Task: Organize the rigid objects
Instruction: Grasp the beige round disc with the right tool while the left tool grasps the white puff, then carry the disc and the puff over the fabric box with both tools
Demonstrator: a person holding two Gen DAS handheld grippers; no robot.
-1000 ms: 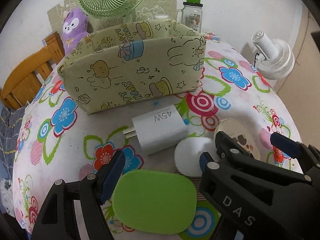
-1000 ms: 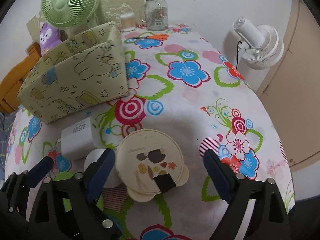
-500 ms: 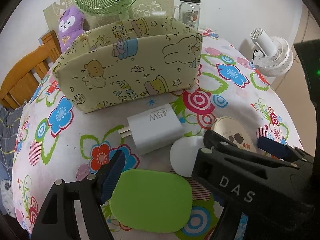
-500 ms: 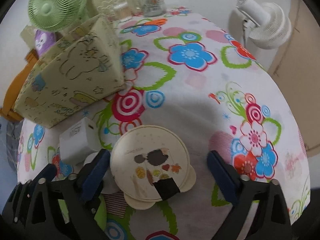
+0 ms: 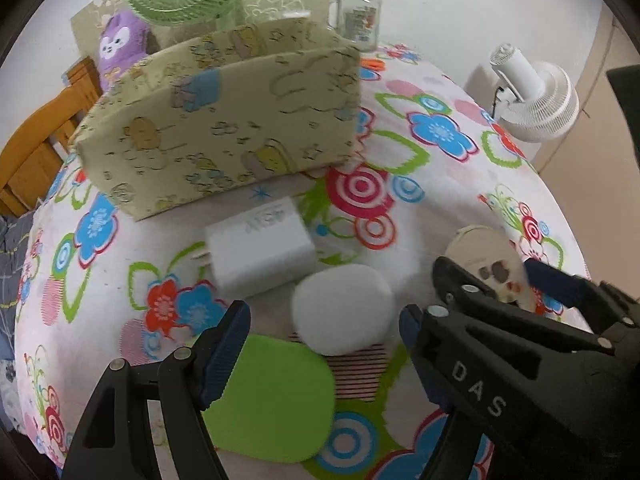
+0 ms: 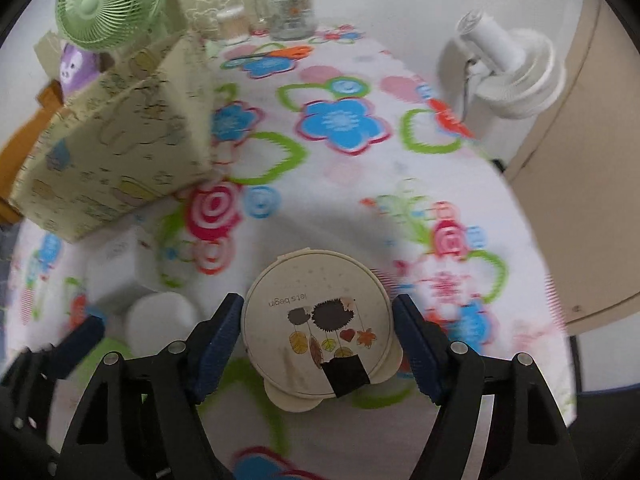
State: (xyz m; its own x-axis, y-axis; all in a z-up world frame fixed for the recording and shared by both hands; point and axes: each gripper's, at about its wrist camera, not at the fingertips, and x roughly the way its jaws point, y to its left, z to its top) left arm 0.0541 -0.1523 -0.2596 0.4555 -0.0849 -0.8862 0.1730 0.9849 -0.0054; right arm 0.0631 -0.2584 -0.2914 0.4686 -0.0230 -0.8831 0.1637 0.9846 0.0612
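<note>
- Left wrist view: the left gripper (image 5: 320, 340) points steeply down at the flowered tablecloth (image 5: 440, 168), its two black arms rising from the bottom edge.
- Its blue pads (image 5: 224, 352) stand a fair way apart with nothing pressed between them; the jaws are empty.
- Under the gap lie a flat green pad (image 5: 272, 400) and, just beyond it, a white round puff-like object (image 5: 340, 308), both resting on the cloth; whether the pads touch either cannot be told.
- A white charger block (image 5: 260, 252) lies just behind the white round object, and behind that stands the cartoon-printed fabric box (image 5: 224, 128).
- At the right of this view the right gripper (image 5: 490, 276) reaches in beside the left one, its fingers on either side of a cream round case (image 5: 480, 252).
- Right wrist view: the right gripper (image 6: 318, 344) also tilts steeply down, and the picture is blurred by motion.
- Its jaws are closing around the cream round case (image 6: 316, 332), which sits between them on the cloth; the left pad (image 6: 216, 344) is at the case's rim and the right pad (image 6: 416, 348) looks just beside it, so firm contact cannot be confirmed.
- The case has a hedgehog-and-leaves print and a black tape patch (image 6: 346, 376) at its near edge.
- Farther off stand a green fan (image 6: 108, 4), a glass jar (image 6: 290, 4) and a white fan (image 6: 508, 68).
</note>
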